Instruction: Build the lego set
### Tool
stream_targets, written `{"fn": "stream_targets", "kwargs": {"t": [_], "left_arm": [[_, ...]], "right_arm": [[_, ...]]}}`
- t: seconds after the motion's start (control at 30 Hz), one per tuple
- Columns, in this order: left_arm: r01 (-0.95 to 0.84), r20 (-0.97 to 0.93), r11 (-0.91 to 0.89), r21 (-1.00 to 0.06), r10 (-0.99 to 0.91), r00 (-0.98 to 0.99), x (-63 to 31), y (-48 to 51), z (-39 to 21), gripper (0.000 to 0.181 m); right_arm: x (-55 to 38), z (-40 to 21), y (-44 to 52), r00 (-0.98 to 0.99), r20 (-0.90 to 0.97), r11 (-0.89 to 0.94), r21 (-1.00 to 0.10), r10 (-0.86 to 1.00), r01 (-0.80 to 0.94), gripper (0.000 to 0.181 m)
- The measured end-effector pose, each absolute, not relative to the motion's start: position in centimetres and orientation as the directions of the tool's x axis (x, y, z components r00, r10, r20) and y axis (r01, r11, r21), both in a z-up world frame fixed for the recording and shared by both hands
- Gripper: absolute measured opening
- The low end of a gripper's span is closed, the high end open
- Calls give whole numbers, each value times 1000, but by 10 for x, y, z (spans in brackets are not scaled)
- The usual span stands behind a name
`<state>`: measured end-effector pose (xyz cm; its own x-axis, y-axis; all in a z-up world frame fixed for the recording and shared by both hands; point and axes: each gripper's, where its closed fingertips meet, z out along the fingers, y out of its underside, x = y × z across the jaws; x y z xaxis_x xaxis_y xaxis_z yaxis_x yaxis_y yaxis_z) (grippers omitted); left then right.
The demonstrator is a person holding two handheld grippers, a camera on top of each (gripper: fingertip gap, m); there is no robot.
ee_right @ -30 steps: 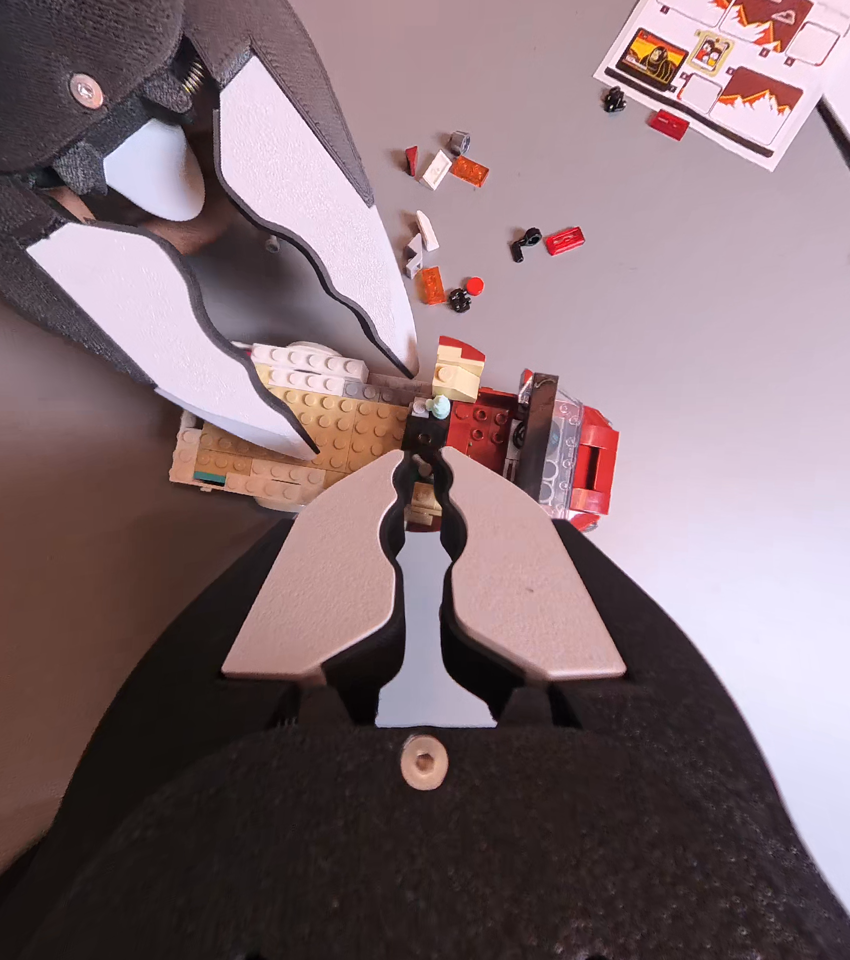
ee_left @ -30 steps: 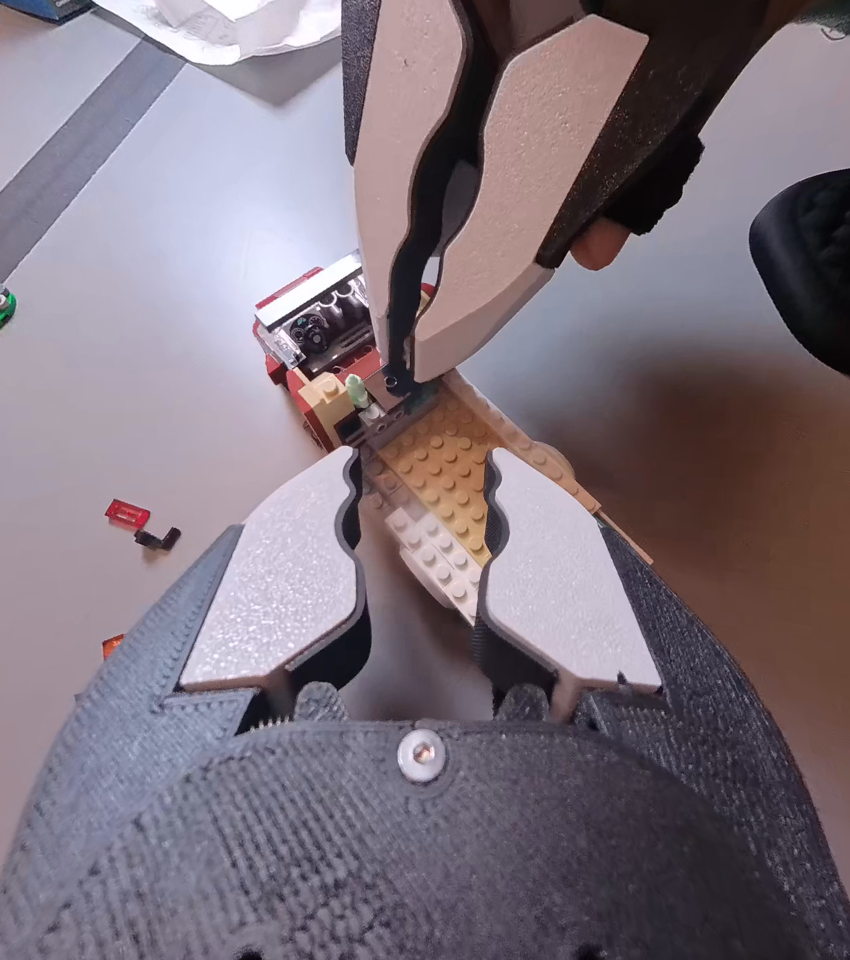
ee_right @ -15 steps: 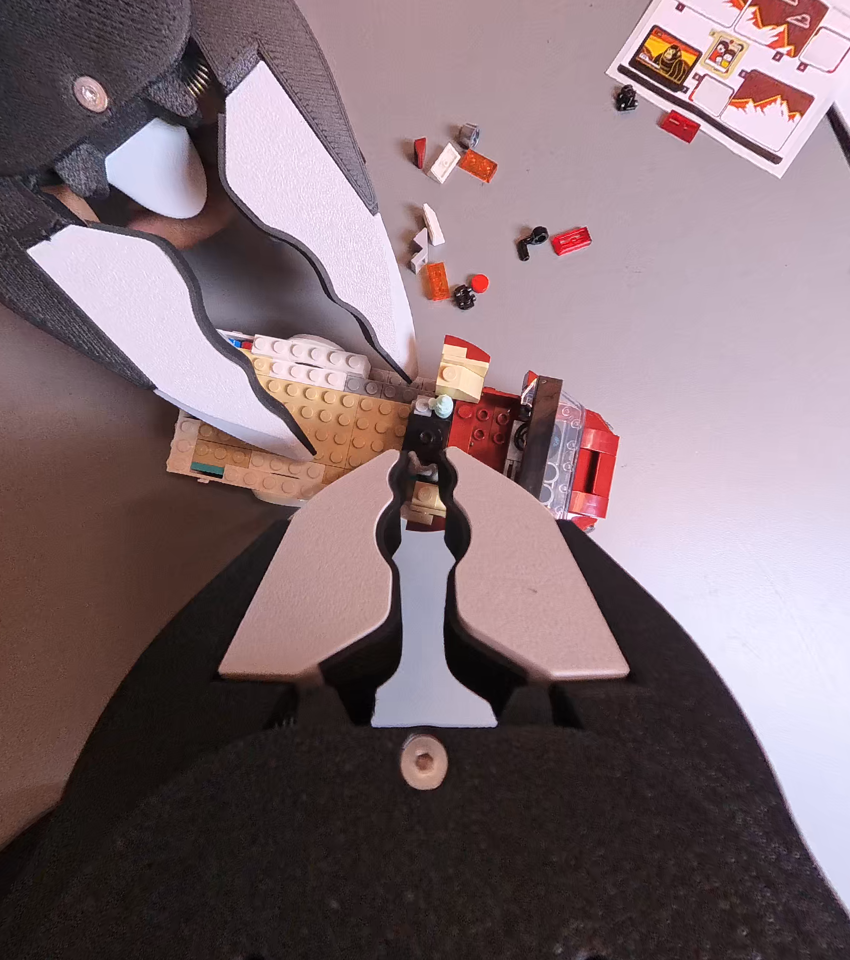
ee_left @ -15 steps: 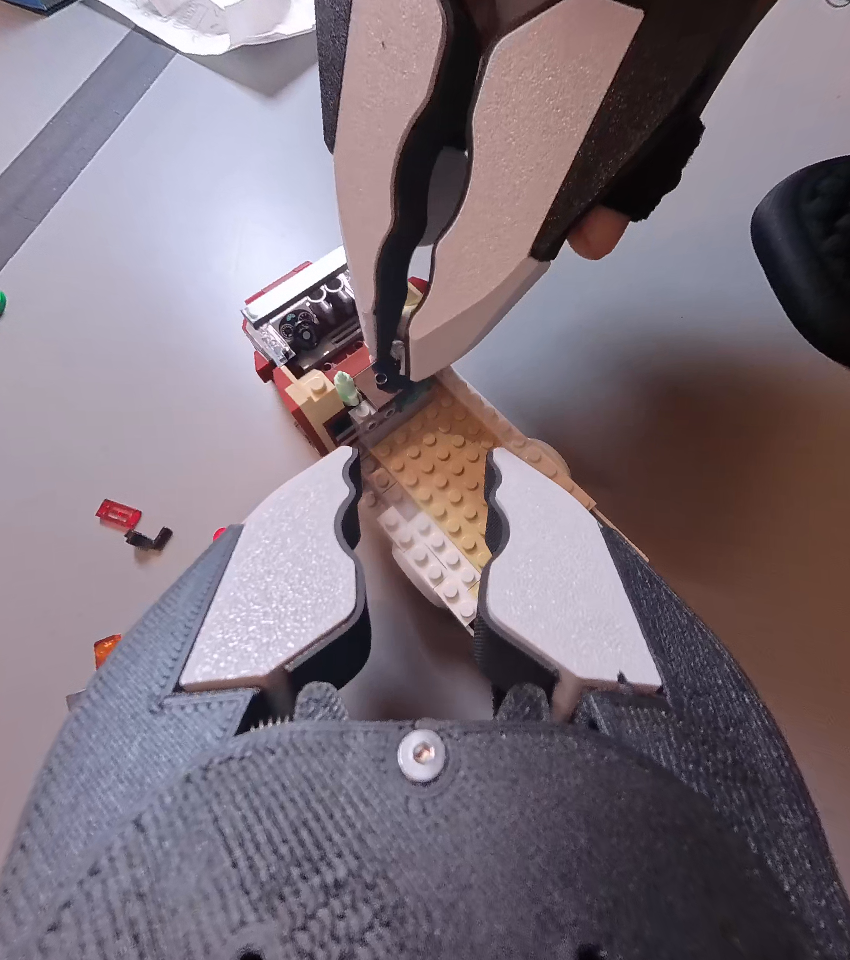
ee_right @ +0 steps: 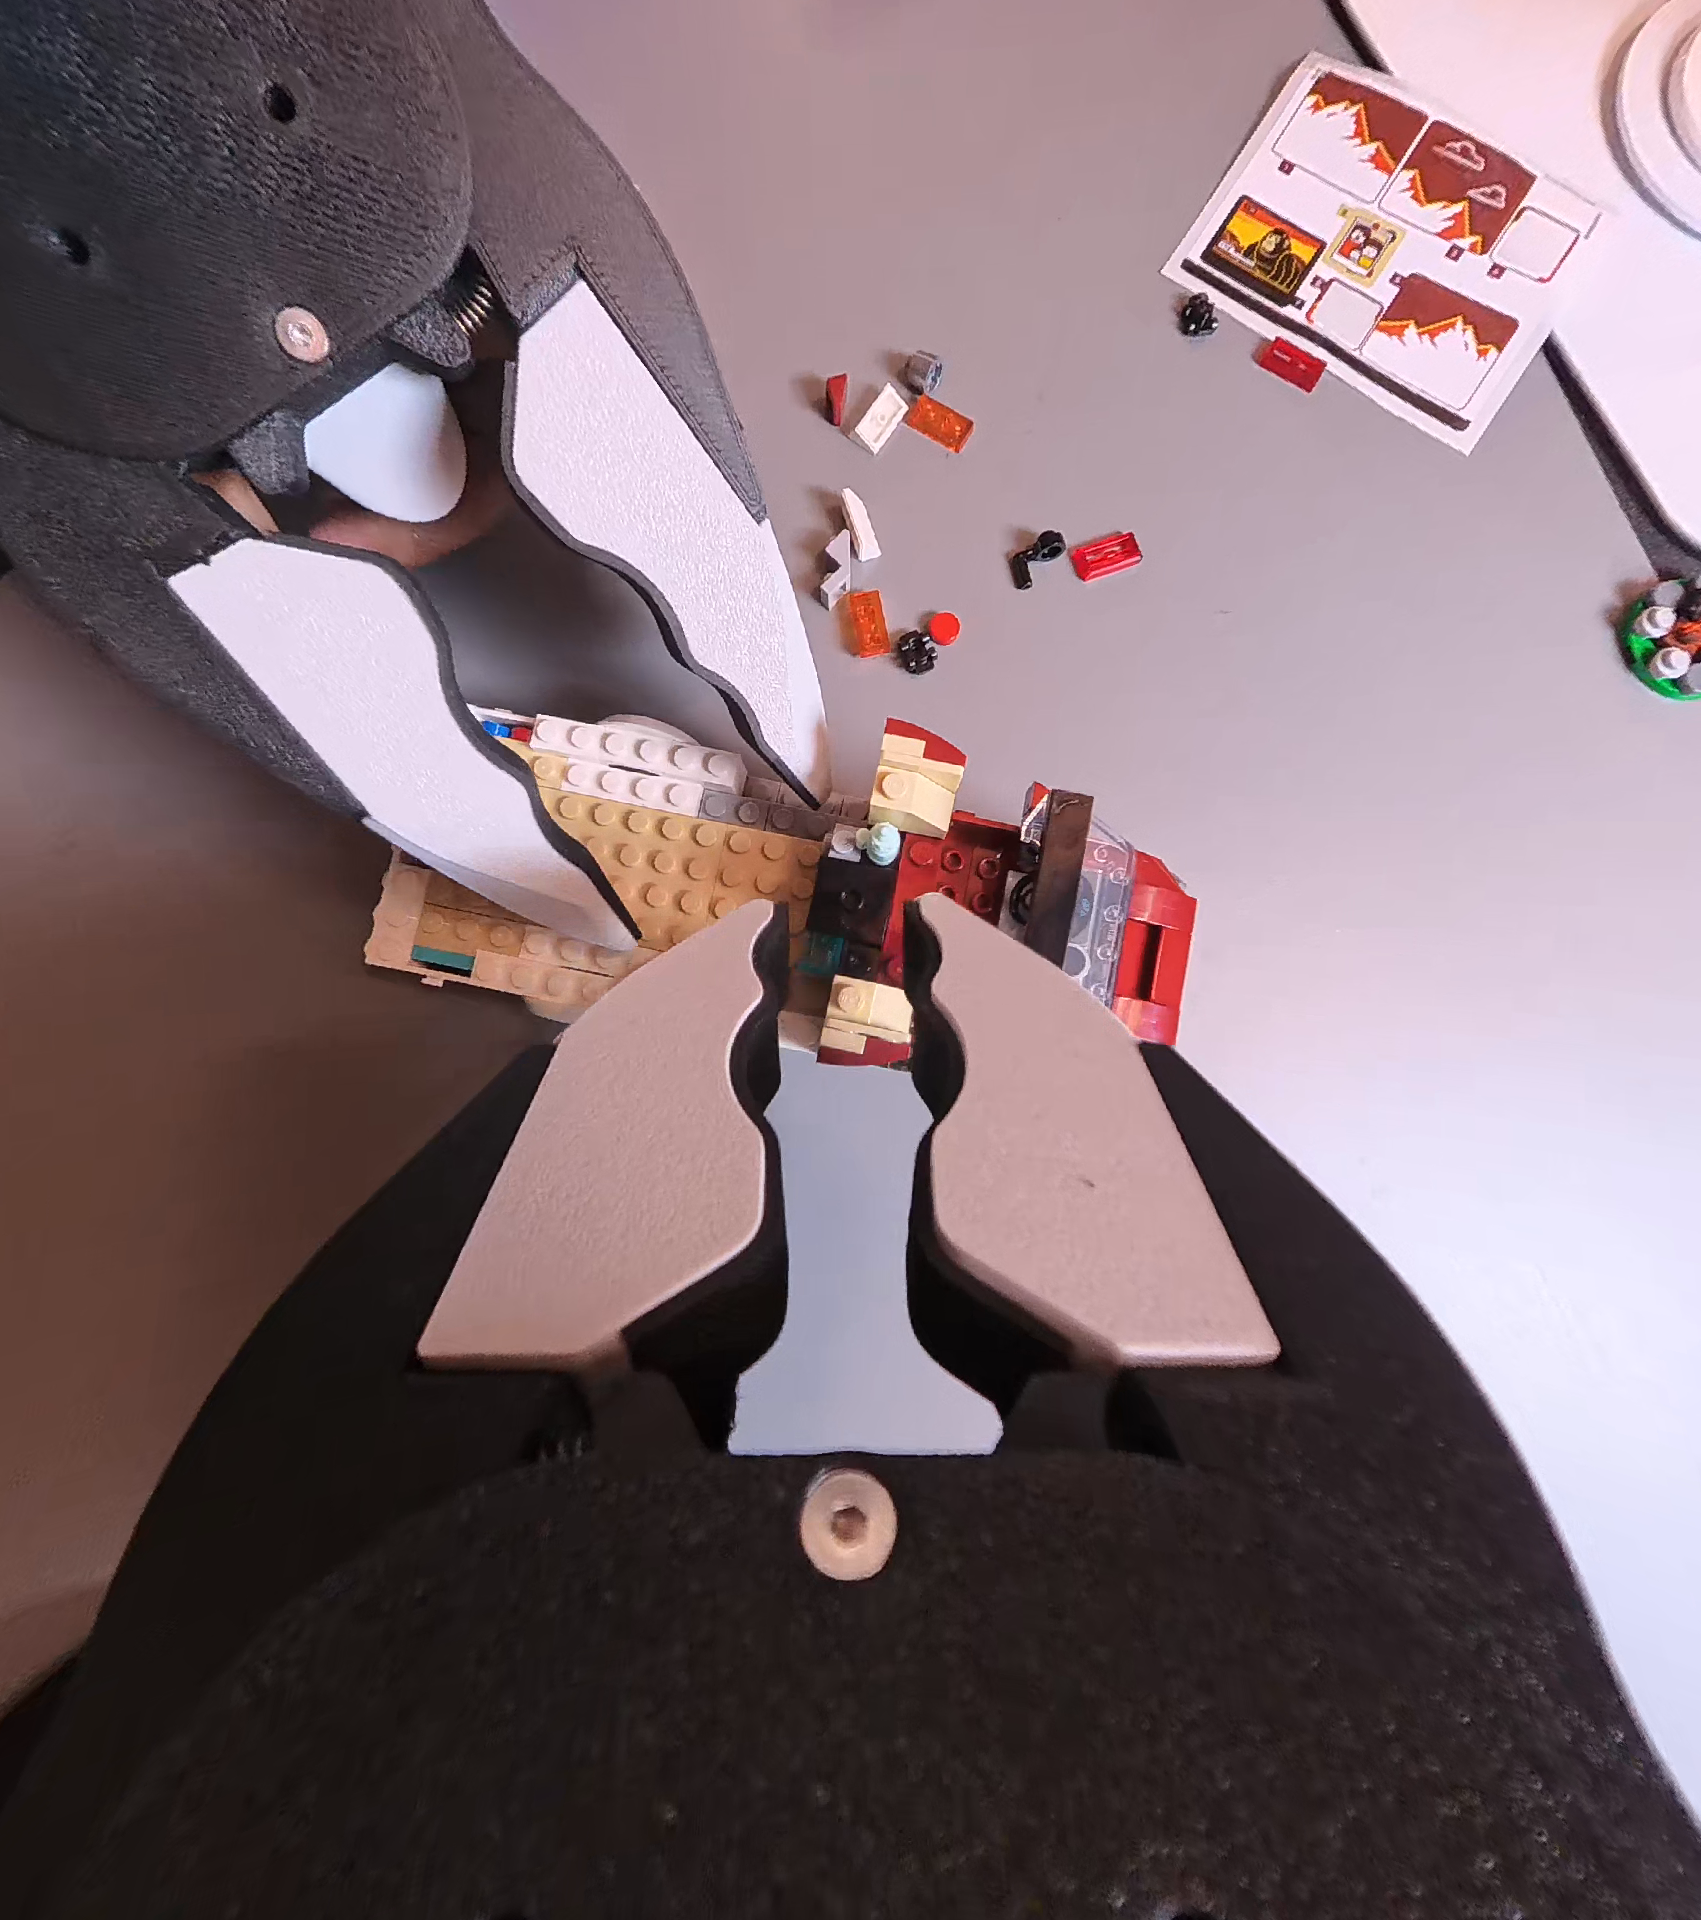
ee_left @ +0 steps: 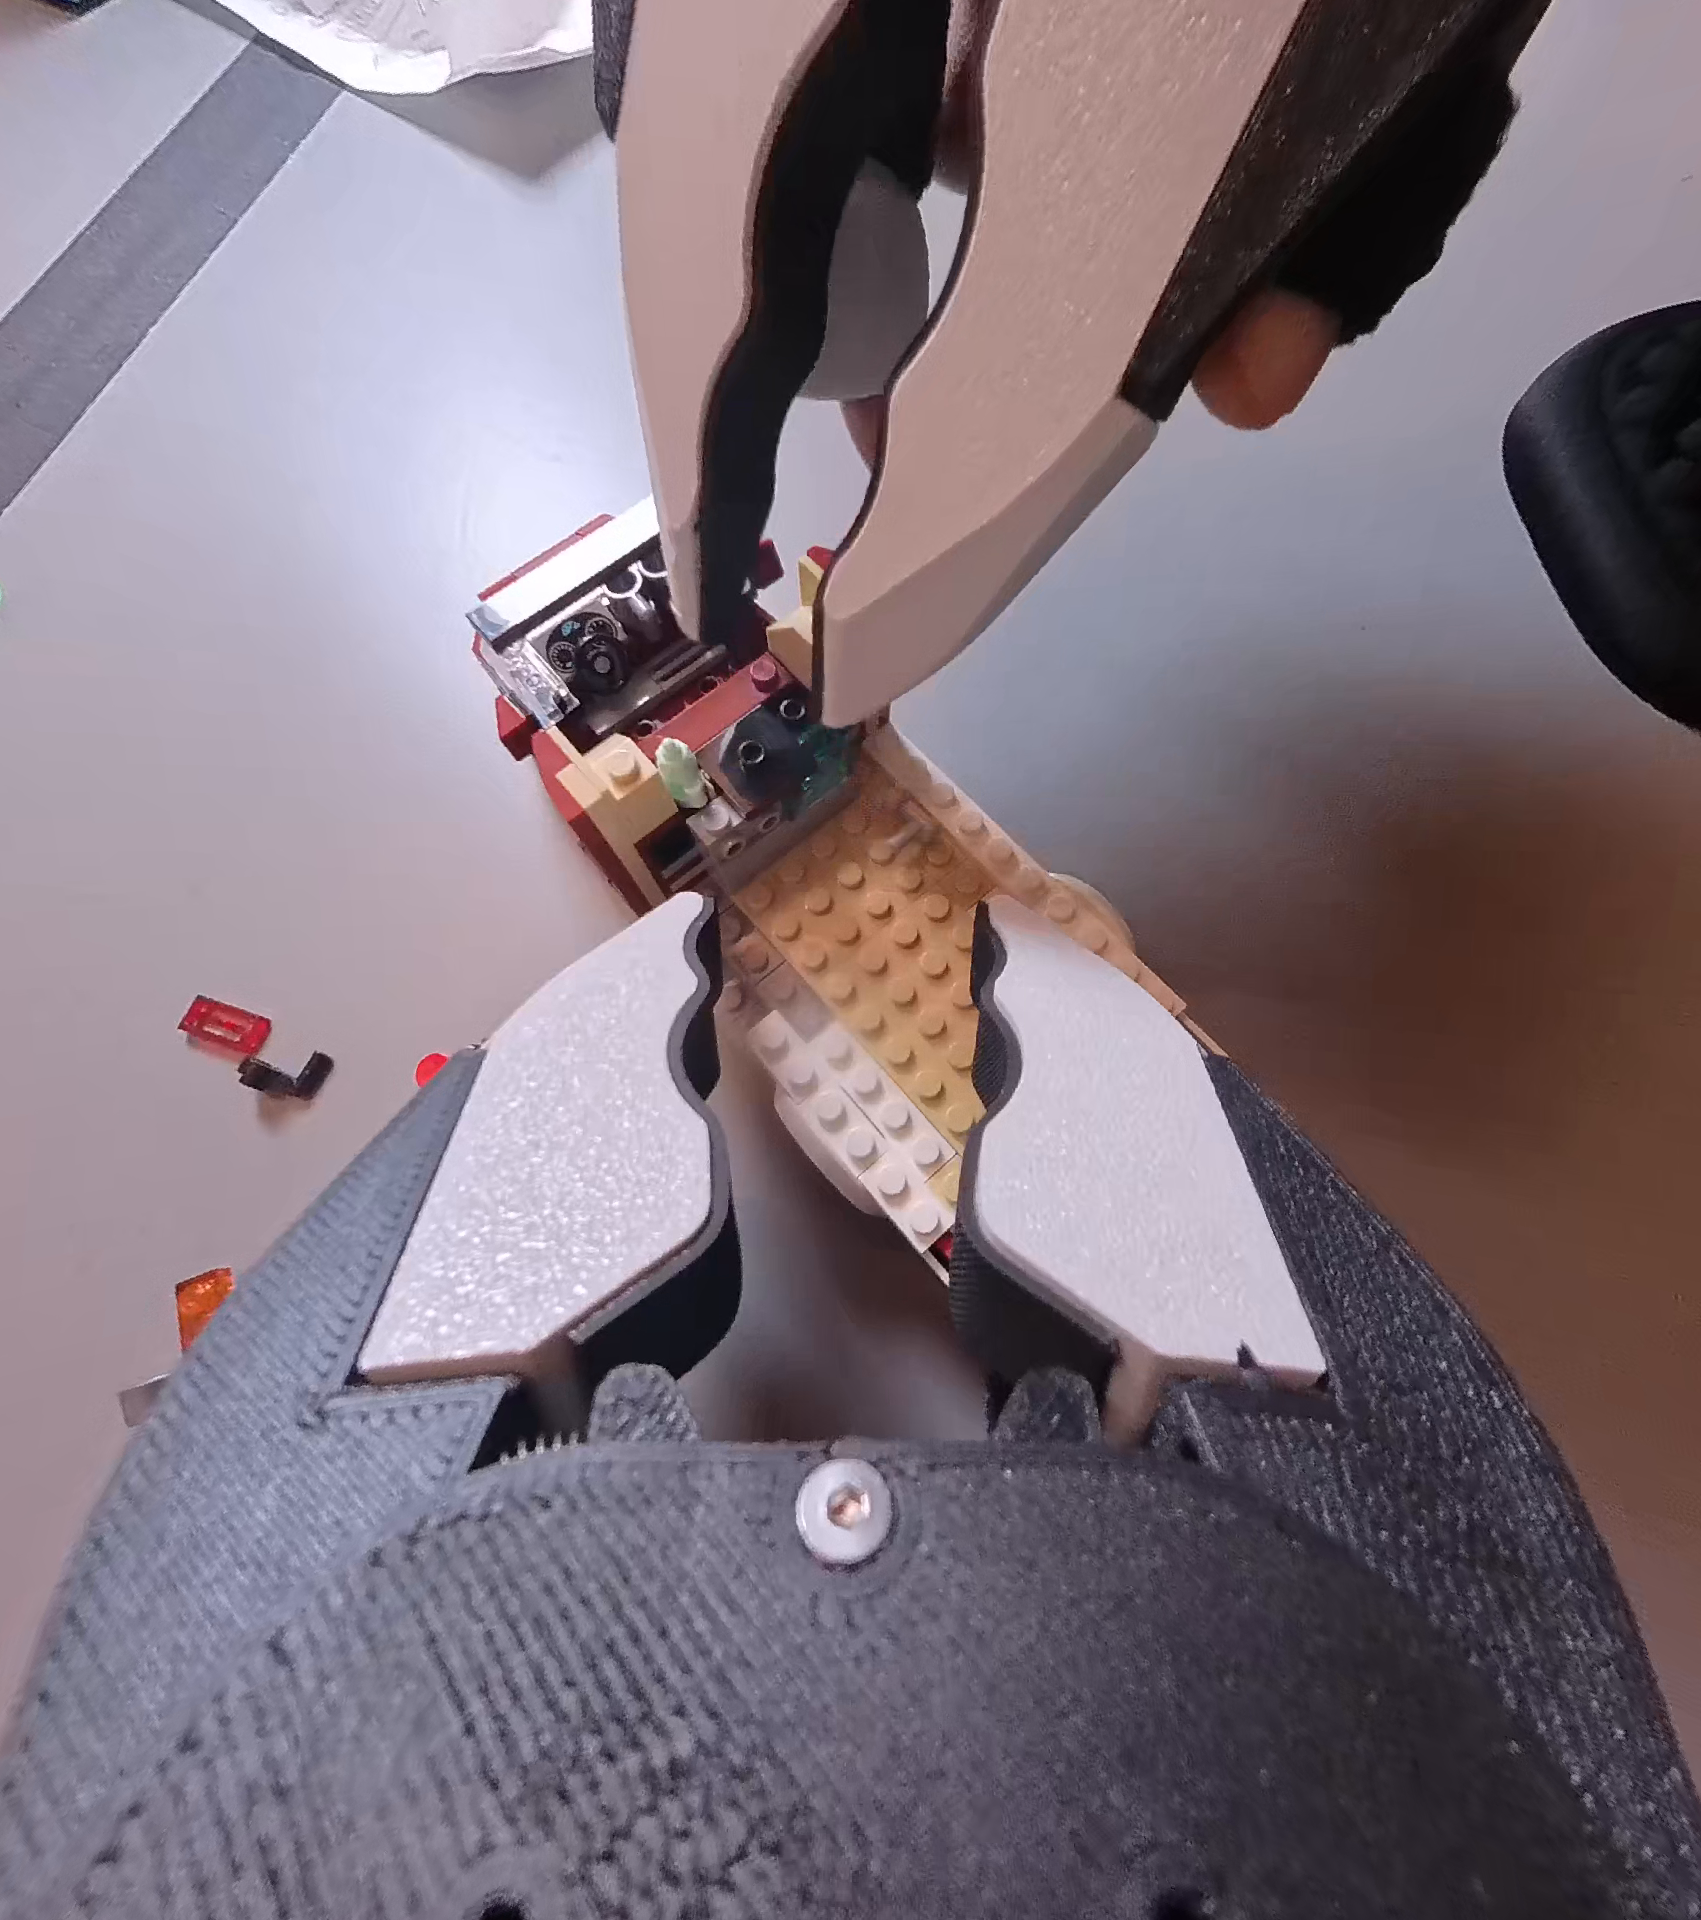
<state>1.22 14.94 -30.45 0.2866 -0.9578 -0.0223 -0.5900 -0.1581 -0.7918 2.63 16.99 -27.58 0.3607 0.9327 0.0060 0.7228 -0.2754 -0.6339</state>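
A half-built lego truck (ee_right: 784, 862) sits near the middle of the smooth grey table (ee_right: 1345, 1039), well away from any edge. Its back is a flat tan plate (ee_left: 867, 935) covered in round bumps, with white bricks along one side, and its front is a dark red cab (ee_right: 1137, 935) with a see-through windshield. The left gripper (ee_left: 841, 956) has rough black plastic sides and pale, grainy, wavy-edged fingers (ee_left: 576, 1122); they are spread apart, one on each side of the tan plate, holding it at its edges (how hard they press is hard to tell). The right gripper (ee_right: 841, 914) has the same shape, and its fingers (ee_right: 1054, 1174) are a little apart, right above a small black block (ee_right: 846, 894) behind the cab, not pinching it. A tiny pale green stick (ee_left: 682, 774) stands up beside that block. Loose little pieces (ee_right: 877, 520) in red, orange, white and black lie scattered on the table just past the truck. A flat sticker sheet (ee_right: 1376, 249) lies toward the far right corner, and a small round green piece with orange flames (ee_right: 1693, 639) sits by the right edge. There is bare table on the near right side of the truck.
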Motion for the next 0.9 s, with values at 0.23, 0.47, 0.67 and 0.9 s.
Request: {"fn": "stream_targets", "kwargs": {"t": [0.23, 0.47, 0.67, 0.9], "left_arm": [[-591, -24, -154, -792, -959, 282, 12, 148, -304, 46], [-595, -29, -140, -792, -964, 266, 13, 146, -304, 39], [-597, -29, -142, -789, -963, 266, 11, 145, -303, 38], [-604, -26, -144, -784, -964, 264, 8, 145, -305, 38]], "right_arm": [[32, -252, 158, 388, 52, -237, -716, 920, 657, 19], [35, -281, 128, 429, 38, -272, -722, 903, 637, 14], [24, -300, 142, 539, 83, -343, -688, 838, 639, 17], [28, -308, 148, 580, 164, -373, -621, 798, 689, 17]]}}
